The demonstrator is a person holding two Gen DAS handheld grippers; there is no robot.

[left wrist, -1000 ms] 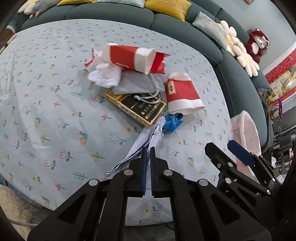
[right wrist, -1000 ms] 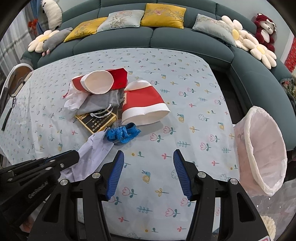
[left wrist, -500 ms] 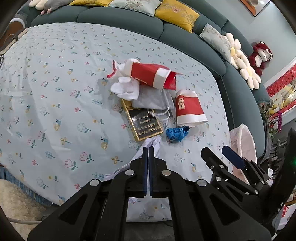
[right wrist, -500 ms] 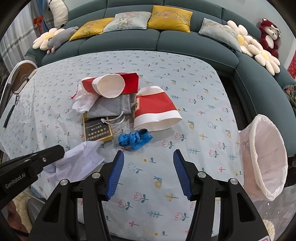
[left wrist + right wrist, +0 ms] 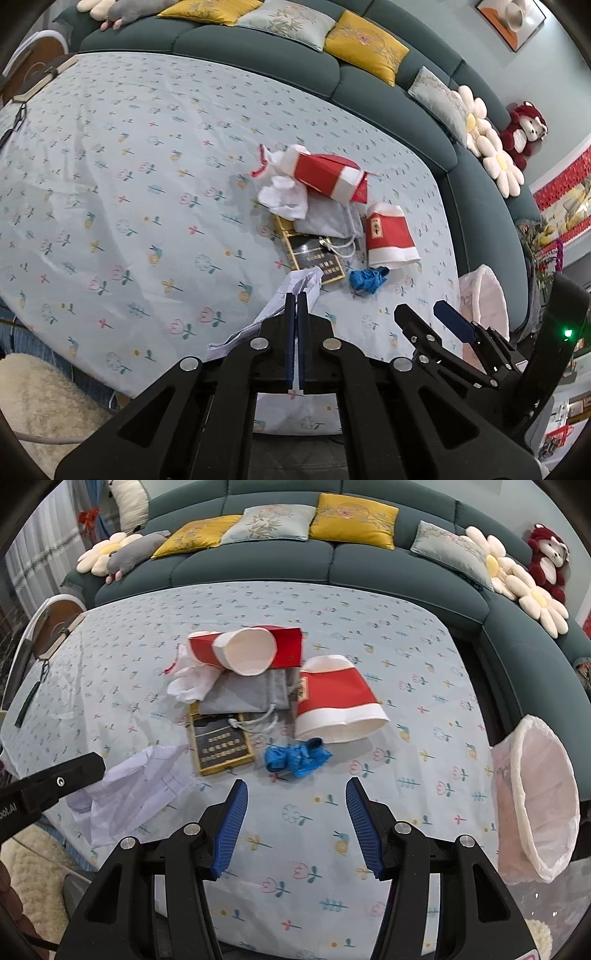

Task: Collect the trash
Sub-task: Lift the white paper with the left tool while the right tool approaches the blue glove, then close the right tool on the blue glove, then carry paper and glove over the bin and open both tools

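Note:
My left gripper (image 5: 295, 295) is shut on a crumpled white paper sheet (image 5: 295, 291), held just above the table's near edge; the sheet also shows in the right wrist view (image 5: 133, 790). My right gripper (image 5: 295, 786) is open and empty, just short of a blue crumpled glove (image 5: 297, 758). Further back lie a red-and-white paper cup (image 5: 336, 701), a second cup on its side (image 5: 240, 650), a grey drawstring pouch (image 5: 251, 694), white tissue (image 5: 188, 683) and a black-and-gold box (image 5: 221, 744). A bin with a pale bag liner (image 5: 535, 797) stands at the table's right.
The table (image 5: 369, 886) carries a light blue flowered cloth. A teal sofa (image 5: 332, 565) with cushions curves behind and to the right. A book and glasses lie at the far left (image 5: 55, 638). A shaggy rug (image 5: 37, 398) is on the floor at the left.
My left gripper has drawn back and up with the paper sheet, away from the pile. The right gripper has also pulled back slightly and stayed open.

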